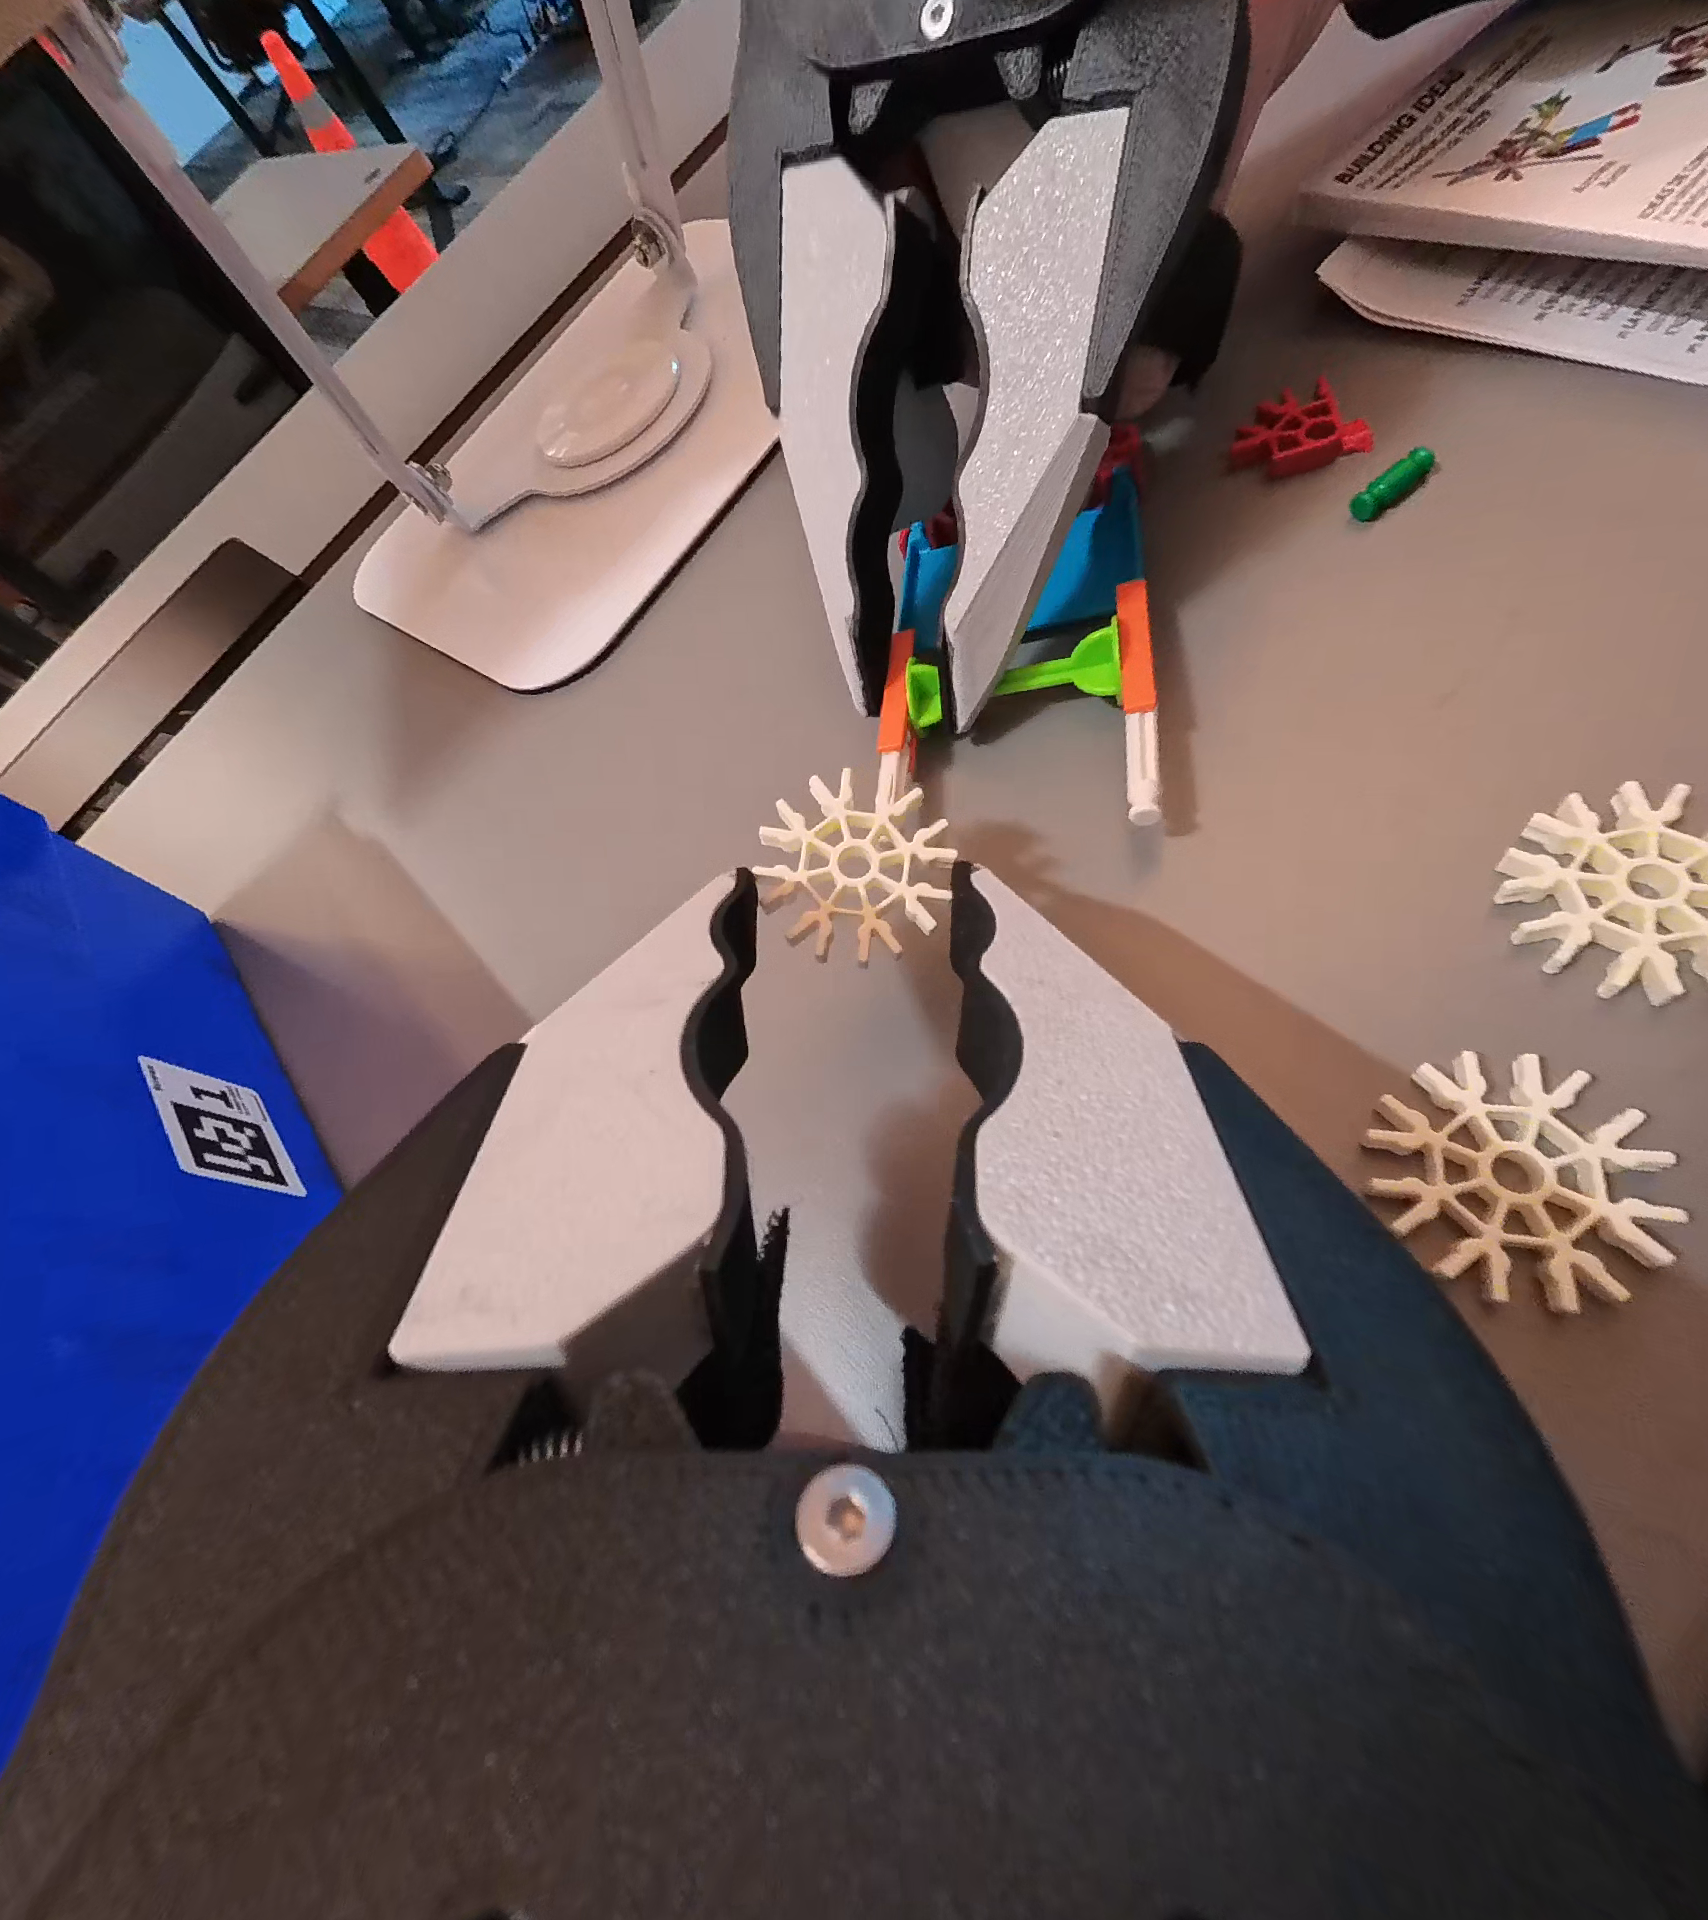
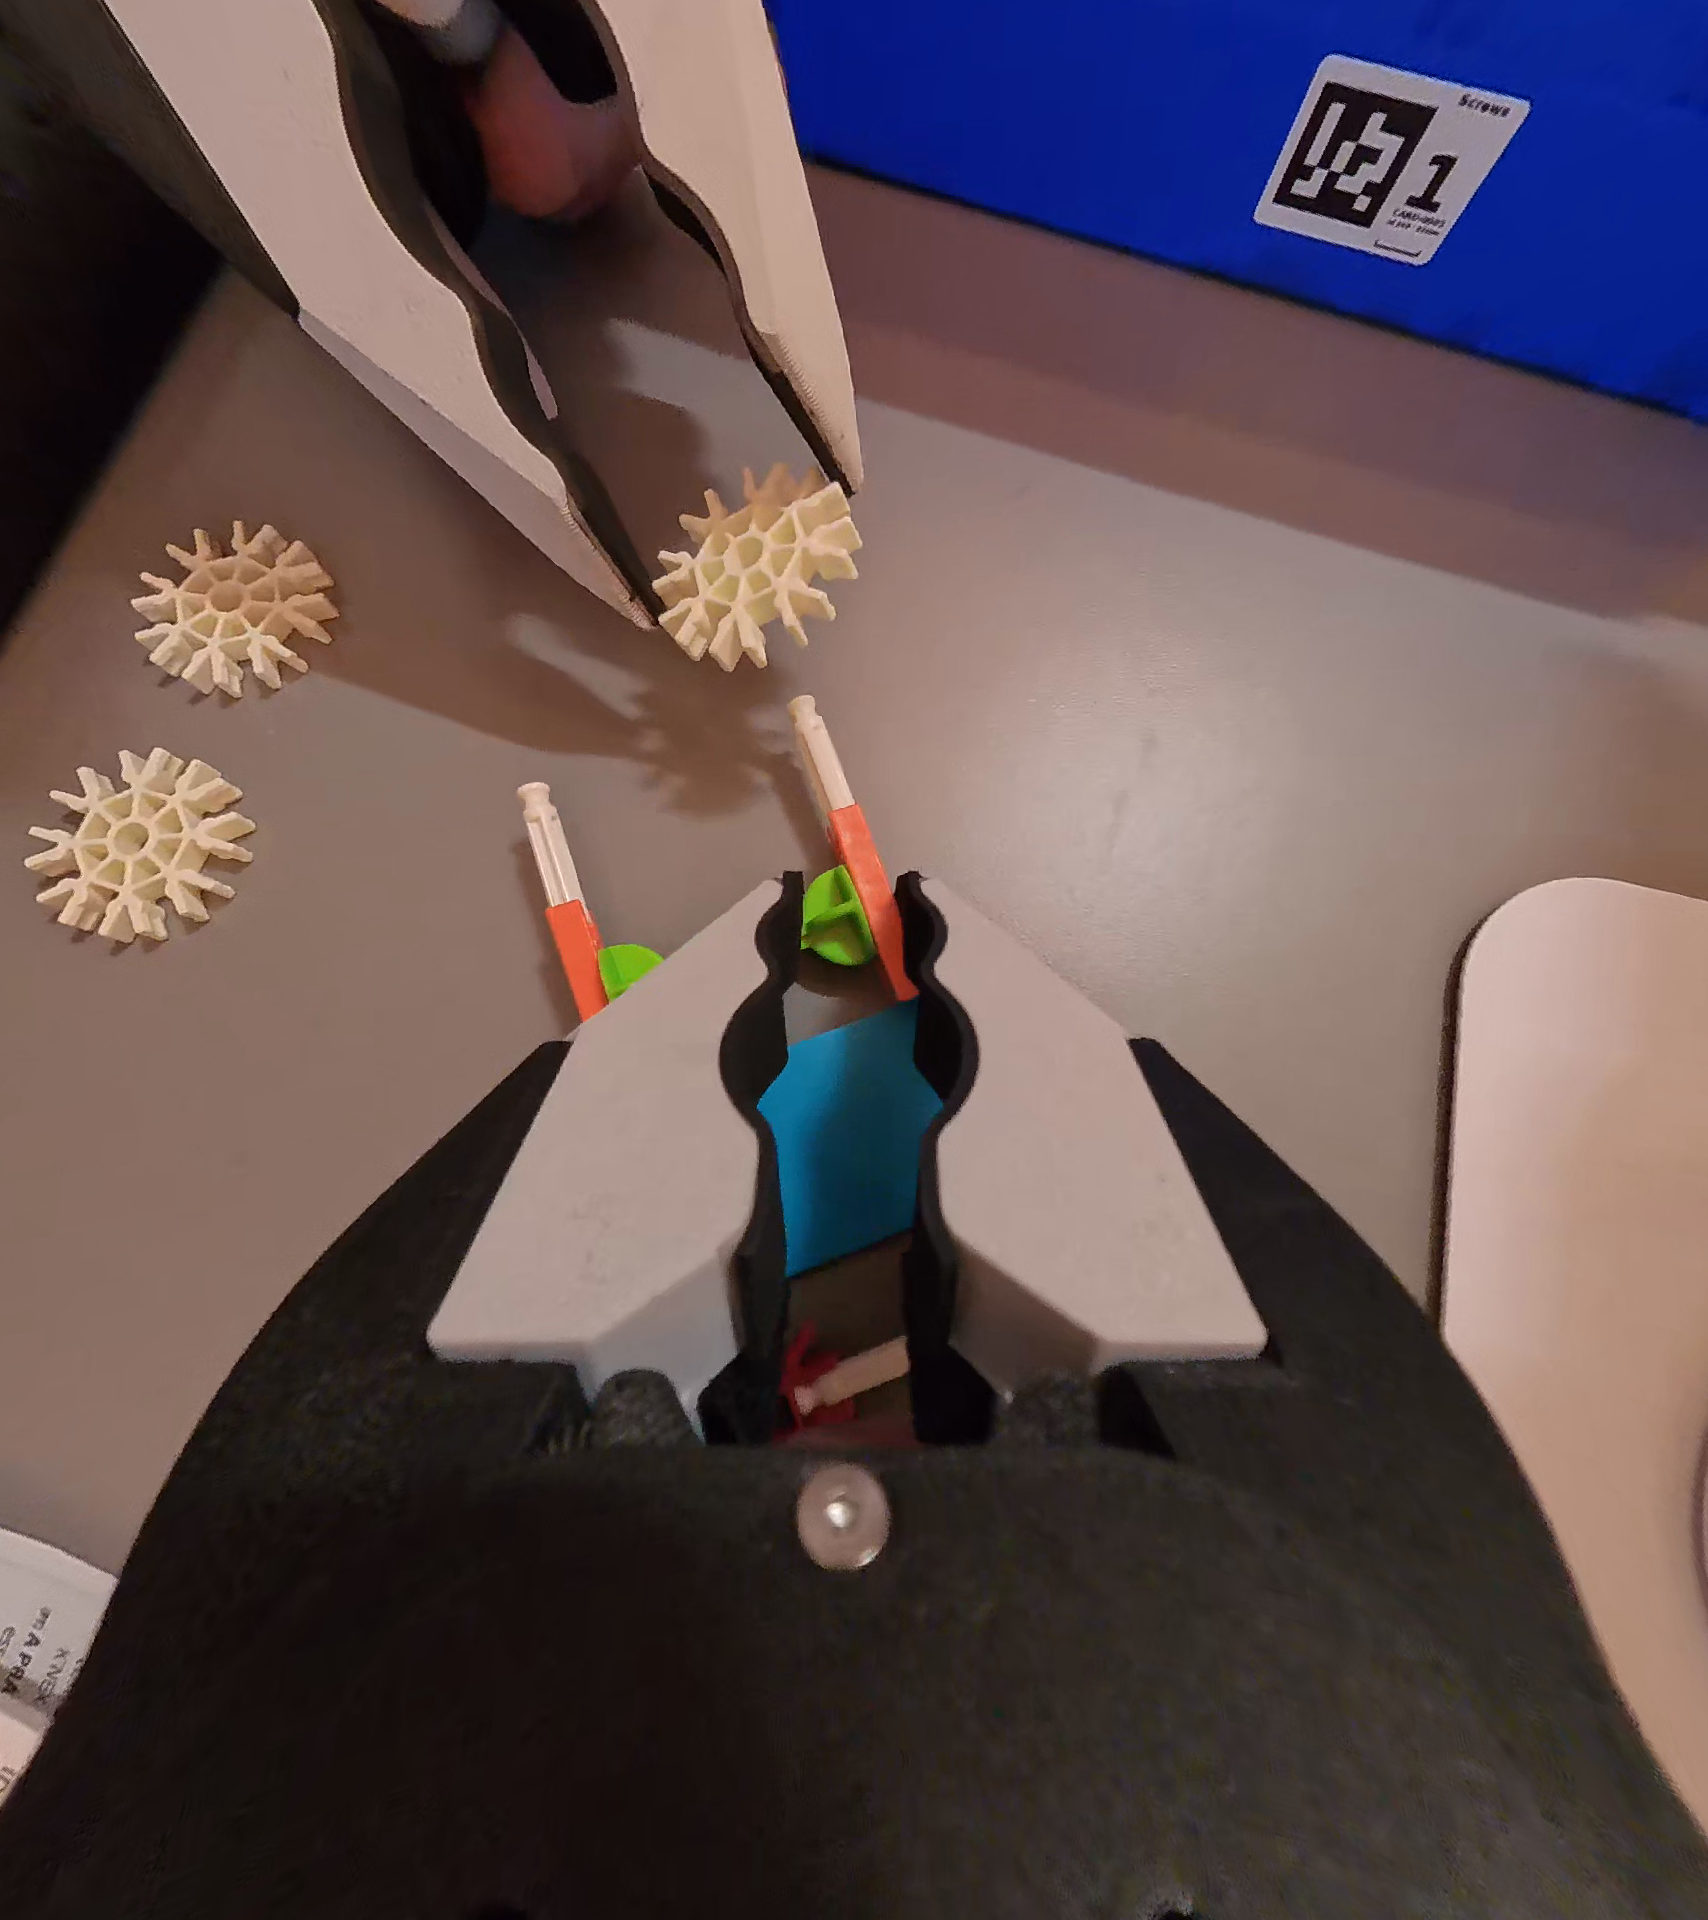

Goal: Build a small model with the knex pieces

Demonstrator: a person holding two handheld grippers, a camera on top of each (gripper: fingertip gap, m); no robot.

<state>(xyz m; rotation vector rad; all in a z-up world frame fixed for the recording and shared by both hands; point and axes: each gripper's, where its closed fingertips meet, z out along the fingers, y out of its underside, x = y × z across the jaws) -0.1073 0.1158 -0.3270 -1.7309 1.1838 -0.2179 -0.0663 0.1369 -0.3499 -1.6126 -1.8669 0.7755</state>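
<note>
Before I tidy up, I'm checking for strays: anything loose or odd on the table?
Yes. A small green rod and a red connector lie loose beside the booklets. Two white snowflake connectors lie flat, unattached. Nothing looks broken or spilled.

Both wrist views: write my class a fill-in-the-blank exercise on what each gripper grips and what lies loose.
1. The left gripper pinches a white ____-shaped connector.
2. The right gripper is shut on a toy assembly whose flat panel is ____.
3. ____ more white connectors lie loose on the grey table.

Missing words: snowflake; blue; Two
</note>
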